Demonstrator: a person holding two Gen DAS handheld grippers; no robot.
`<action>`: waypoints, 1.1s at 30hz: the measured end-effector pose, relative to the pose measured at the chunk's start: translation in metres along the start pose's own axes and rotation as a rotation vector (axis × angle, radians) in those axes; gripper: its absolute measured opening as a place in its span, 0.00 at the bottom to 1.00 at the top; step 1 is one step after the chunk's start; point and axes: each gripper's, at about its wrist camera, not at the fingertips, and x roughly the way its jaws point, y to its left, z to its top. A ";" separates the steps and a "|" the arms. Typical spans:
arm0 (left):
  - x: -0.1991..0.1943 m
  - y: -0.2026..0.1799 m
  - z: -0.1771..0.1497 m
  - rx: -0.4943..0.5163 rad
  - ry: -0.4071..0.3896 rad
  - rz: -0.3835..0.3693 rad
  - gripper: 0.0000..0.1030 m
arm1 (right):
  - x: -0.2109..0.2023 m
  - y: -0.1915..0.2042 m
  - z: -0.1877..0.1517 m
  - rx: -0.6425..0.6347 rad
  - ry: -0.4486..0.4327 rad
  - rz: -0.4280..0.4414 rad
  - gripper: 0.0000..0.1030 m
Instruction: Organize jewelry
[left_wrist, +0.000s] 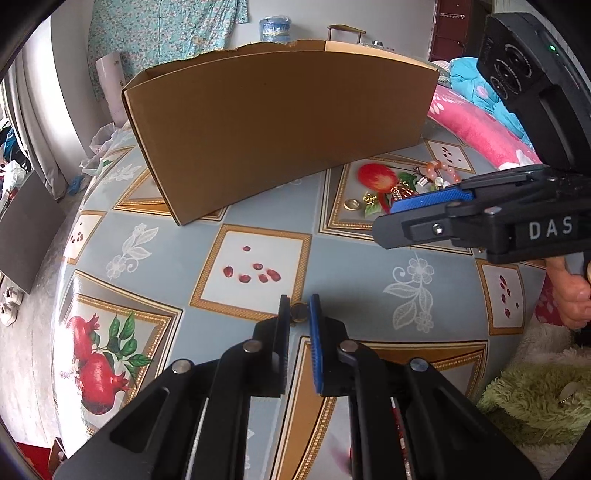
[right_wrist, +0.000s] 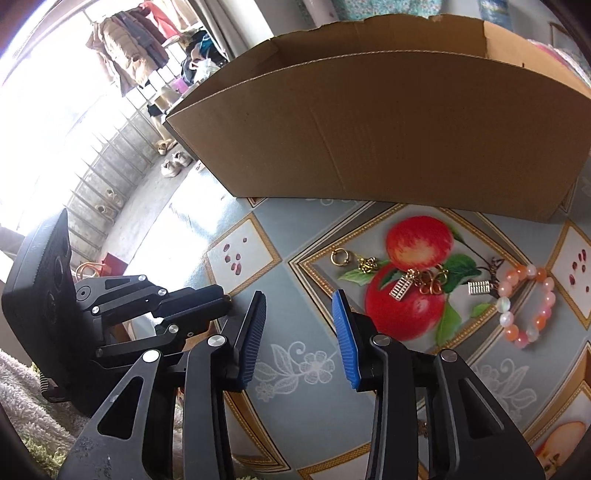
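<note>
My left gripper (left_wrist: 299, 304) points down at the patterned tablecloth (left_wrist: 369, 280) and is shut on a small gold ring (left_wrist: 299, 312), pinched between its black and blue pads. In the right wrist view the left gripper (right_wrist: 221, 302) shows at the left. More jewelry lies on the printed apple: a gold ring (right_wrist: 339, 256), a gold knot charm (right_wrist: 366, 265), two abacus charms (right_wrist: 400, 288) and a pink and orange bead bracelet (right_wrist: 526, 306). My right gripper (right_wrist: 299, 301) hovers open left of that pile with nothing between its pads. It also shows in the left wrist view (left_wrist: 384, 218).
A large open cardboard box (left_wrist: 277, 122) stands on the far side of the table, just behind the jewelry. A hand (left_wrist: 570, 295) grips the right tool. Pink bedding (left_wrist: 476, 125) and a green shaggy throw (left_wrist: 535, 406) lie to the right. The table's edge curves off at the left.
</note>
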 end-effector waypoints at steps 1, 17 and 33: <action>0.000 0.000 0.000 0.000 -0.003 -0.003 0.09 | 0.003 0.001 0.002 -0.003 0.005 -0.002 0.33; -0.003 0.003 -0.002 -0.005 -0.022 -0.040 0.09 | 0.027 -0.012 0.033 -0.017 0.006 -0.077 0.34; -0.002 0.001 -0.001 0.000 -0.023 -0.037 0.09 | 0.045 0.026 0.031 -0.193 -0.013 -0.250 0.10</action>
